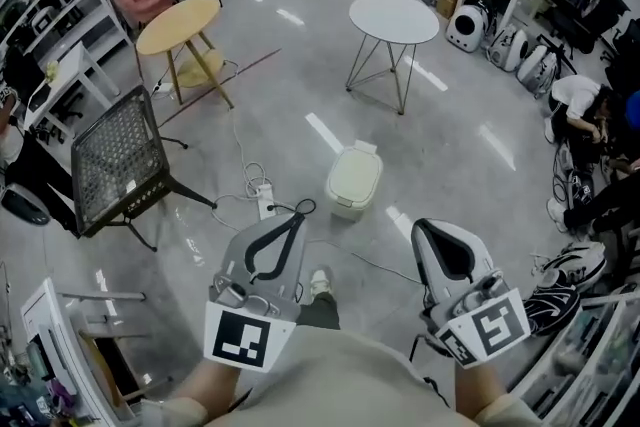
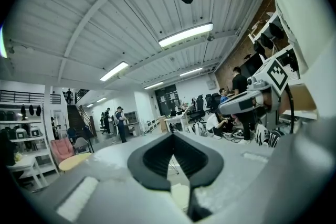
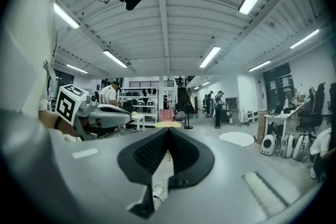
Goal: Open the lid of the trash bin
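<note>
- We see the bin (image 1: pixel 353 183), cream-coloured with its lid (image 1: pixel 357 167) shut, standing on the floor at the centre of the head view.
- Both grippers sit in the lower part of the frame, pointing up towards the bin, which lies ahead of them and between them.
- The left gripper (image 1: pixel 299 209) has its jaws closed tip to tip on nothing. It looks slightly nearer the bin.
- The right gripper (image 1: pixel 419 226) is likewise closed and empty, lower right of the bin.
- The bin's long axis runs away from us, tilted a little to the upper right. A small tab (image 1: pixel 365 147) at its far end may be the hinge.
</note>
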Tool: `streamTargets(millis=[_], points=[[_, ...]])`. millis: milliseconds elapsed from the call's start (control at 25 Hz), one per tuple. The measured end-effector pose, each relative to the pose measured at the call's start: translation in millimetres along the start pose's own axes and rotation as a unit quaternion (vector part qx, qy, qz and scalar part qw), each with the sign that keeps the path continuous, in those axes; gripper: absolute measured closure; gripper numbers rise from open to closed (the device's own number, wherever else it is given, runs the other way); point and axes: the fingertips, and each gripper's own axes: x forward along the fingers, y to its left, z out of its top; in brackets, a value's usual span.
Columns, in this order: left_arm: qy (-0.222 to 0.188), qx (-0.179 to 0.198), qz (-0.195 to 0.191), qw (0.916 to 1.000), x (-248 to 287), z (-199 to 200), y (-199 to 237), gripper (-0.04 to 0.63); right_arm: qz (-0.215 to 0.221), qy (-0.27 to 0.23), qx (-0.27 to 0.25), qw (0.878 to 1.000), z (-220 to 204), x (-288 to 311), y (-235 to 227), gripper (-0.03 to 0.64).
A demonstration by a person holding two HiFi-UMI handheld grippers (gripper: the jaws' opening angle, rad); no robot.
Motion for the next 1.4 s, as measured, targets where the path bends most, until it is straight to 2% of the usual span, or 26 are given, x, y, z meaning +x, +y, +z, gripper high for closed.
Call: streamTargets(millis=[320,480,720,1080,1400], points=[[-0.003,0.006,-0.037,0.9993,62,-21,76,0.594,-0.028,0.008,0.01,1.0,4,99,-29,0.614],[-0.008,0.013,-0.052,0.9985,80,-27,94,0.594,-0.044,0.01,0.014,0.999,1,122,-40,0.614],[-0.008,0.012,-0.053,0.9985,95,-36,105,0.594,-0.045,0.022,0.025,0.998,-10,138,-50,0.614],[0.048,-0.048,-0.023,0.9974,122,-68,99,0.594,-0.017,0.055,0.068,0.996,-48,155,-81,0.614],[0.111,-0.089,-0.018,0.9896,166,-139,89,0.594,-0.001,0.122,0.101,0.987,-136,196,-112,0.614]])
